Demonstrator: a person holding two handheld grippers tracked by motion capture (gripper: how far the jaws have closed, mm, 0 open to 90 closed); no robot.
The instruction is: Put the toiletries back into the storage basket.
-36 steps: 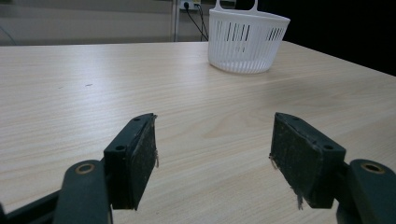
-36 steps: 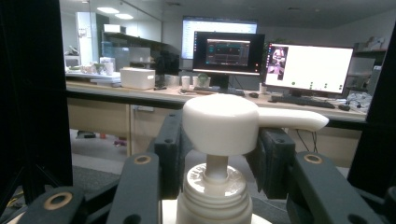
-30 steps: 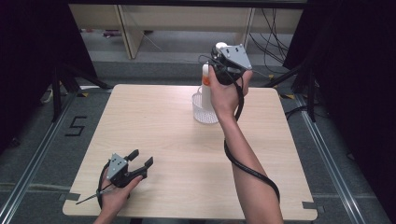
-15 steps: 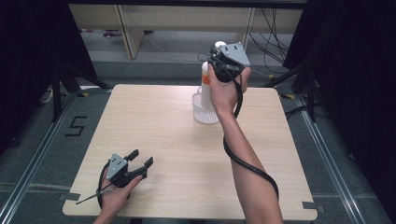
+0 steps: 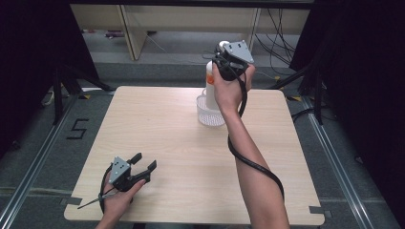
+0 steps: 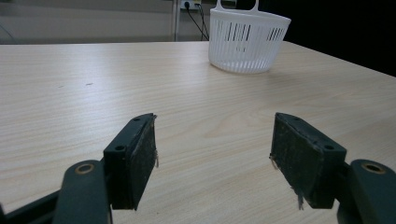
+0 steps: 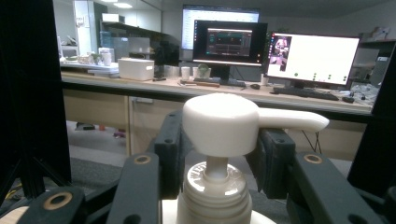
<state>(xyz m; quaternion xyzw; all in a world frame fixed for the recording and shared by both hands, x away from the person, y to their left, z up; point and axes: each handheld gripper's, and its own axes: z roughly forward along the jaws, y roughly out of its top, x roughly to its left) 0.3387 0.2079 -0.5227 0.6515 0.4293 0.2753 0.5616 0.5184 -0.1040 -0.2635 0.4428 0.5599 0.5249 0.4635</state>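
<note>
While the left gripper (image 5: pixel 144 166) rests wide-jawed on the counter (image 5: pixel 167 133), right gripper (image 7: pixel 219 154) jaws pinching the pump bottle (image 7: pixel 219 140) above the basket (image 5: pixel 206 109).

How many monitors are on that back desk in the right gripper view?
3: one tall screen at the back, a dark one in front of it, a bright white one to its right. Others may be hidden.

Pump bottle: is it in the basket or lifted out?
Cannot tell for sure. The pump bottle, upright in the right gripper, stands above the white basket; the hand hides its base.
</note>
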